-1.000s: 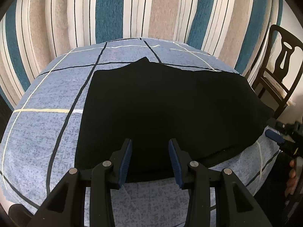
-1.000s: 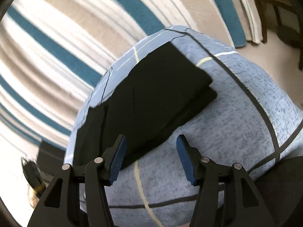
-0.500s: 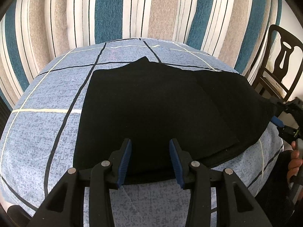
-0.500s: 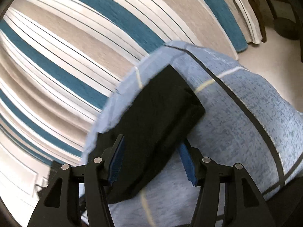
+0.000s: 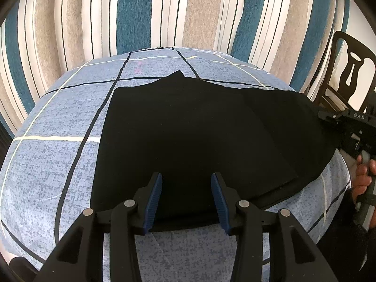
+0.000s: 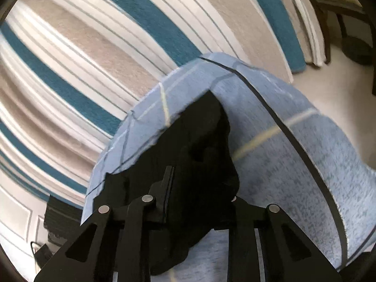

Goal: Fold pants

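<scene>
The black pants [image 5: 188, 136] lie partly folded on a blue checked bed cover [image 5: 47, 155]. My left gripper [image 5: 186, 195] is open and empty, hovering over the pants' near edge. My right gripper [image 5: 326, 117] shows at the pants' right end in the left wrist view. In the right wrist view the pants [image 6: 199, 155] bunch up between its arms and hide the fingertips of the right gripper [image 6: 188, 188]; it looks shut on the fabric.
A striped teal, beige and white backrest [image 5: 164, 14] rises behind the bed. A dark wooden chair [image 5: 347, 70] stands at the right. A dark box [image 6: 61, 218] sits on the floor at the left in the right wrist view.
My right gripper moved in onto the pants' right end and closed on the cloth, which now bunches up. The left gripper barely moved.
</scene>
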A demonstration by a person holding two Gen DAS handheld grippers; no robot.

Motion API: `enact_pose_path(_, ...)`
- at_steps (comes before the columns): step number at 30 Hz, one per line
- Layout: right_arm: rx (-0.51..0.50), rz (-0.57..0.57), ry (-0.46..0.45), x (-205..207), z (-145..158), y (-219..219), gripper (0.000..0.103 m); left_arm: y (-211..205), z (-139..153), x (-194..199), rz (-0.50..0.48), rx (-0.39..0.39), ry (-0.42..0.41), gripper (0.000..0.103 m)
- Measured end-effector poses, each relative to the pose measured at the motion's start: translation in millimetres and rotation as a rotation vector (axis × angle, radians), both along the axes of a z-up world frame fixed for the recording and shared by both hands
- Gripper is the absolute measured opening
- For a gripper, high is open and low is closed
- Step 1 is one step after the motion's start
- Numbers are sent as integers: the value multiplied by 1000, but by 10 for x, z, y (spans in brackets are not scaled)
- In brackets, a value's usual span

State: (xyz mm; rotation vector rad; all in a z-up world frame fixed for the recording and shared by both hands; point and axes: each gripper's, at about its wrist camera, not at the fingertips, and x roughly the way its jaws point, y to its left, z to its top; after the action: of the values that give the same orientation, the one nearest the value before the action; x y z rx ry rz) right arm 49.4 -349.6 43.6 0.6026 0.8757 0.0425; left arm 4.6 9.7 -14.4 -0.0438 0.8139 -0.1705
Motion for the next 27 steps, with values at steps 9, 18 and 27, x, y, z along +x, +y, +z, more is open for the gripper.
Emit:
enact_pose_path(9,-38,212,-114,66,585,683,23,218,209,-82,50,-39,-37,46)
enact_pose_path(18,-131,463,-107,166,521,1811,23,633,221,-174,144,-66,-43,46)
enact_pose_path(27,-244,665,51,142,-408,2671,23,1017,142,-358,238,-78,-28,46)
